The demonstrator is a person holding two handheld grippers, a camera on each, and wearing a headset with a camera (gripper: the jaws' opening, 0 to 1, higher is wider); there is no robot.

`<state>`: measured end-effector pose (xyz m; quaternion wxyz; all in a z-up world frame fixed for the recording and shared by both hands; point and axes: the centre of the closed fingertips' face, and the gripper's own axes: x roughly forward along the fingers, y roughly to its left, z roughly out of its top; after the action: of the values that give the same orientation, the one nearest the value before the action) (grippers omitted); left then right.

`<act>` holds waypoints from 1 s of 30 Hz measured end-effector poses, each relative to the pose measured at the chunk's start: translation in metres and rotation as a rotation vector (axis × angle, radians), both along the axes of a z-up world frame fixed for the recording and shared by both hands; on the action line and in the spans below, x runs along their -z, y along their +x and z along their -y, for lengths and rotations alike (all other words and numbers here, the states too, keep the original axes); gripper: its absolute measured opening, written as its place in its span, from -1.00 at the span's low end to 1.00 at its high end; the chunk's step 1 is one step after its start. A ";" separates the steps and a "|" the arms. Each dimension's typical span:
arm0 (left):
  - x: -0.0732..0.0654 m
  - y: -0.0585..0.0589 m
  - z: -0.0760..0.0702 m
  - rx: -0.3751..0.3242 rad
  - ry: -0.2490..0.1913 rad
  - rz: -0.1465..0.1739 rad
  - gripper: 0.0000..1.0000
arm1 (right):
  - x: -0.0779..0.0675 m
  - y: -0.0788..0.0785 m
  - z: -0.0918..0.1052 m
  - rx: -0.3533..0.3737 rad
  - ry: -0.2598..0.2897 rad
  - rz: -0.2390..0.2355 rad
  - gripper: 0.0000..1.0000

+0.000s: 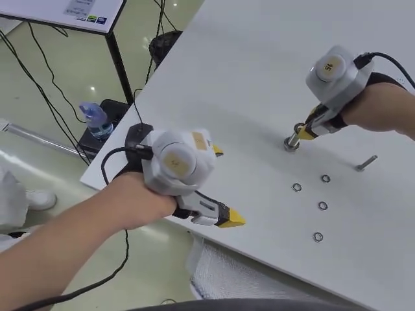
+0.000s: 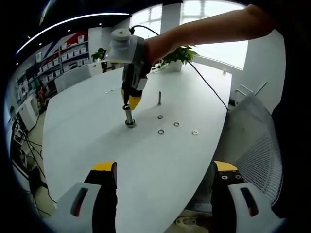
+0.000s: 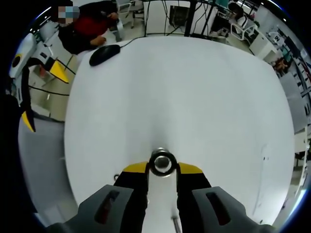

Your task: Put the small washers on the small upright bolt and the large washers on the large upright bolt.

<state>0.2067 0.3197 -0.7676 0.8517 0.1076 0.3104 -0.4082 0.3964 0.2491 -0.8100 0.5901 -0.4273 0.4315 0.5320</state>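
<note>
Pinches a large washer [image 3: 162, 162] in the nearly closed right gripper [image 1: 305, 133], atop the large bolt [image 1: 292, 142], well in from the table's [image 1: 259, 65] near edge — apparently not yet threaded down. Leaves four small washers [image 1: 322, 206] loose beside the small bolt [image 1: 366, 162] — with the left gripper [image 2: 164, 170] wide open, empty.

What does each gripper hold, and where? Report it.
Right gripper pinches a large washer by its rim, atop the large bolt. Left gripper is open, empty.
</note>
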 end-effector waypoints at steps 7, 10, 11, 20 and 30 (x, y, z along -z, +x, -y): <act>0.001 -0.001 -0.001 0.003 0.000 -0.003 0.60 | 0.007 -0.001 -0.002 -0.009 -0.013 -0.005 -0.57; 0.002 -0.001 -0.001 0.007 0.002 -0.006 0.62 | 0.011 -0.001 -0.002 -0.012 -0.021 -0.006 -0.57; 0.002 -0.001 -0.001 0.008 0.003 -0.007 0.62 | 0.012 0.000 -0.003 -0.012 -0.022 -0.006 -0.57; 0.002 -0.001 -0.003 0.010 0.015 -0.006 0.60 | 0.024 0.000 -0.002 -0.026 -0.047 -0.008 -0.57; 0.002 0.000 -0.002 0.009 0.012 -0.004 0.62 | 0.038 0.001 -0.002 -0.042 -0.073 0.002 -0.57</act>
<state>0.2062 0.3222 -0.7700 0.8486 0.1129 0.3141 -0.4104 0.3975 0.2511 -0.8479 0.5632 -0.4580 0.4408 0.5279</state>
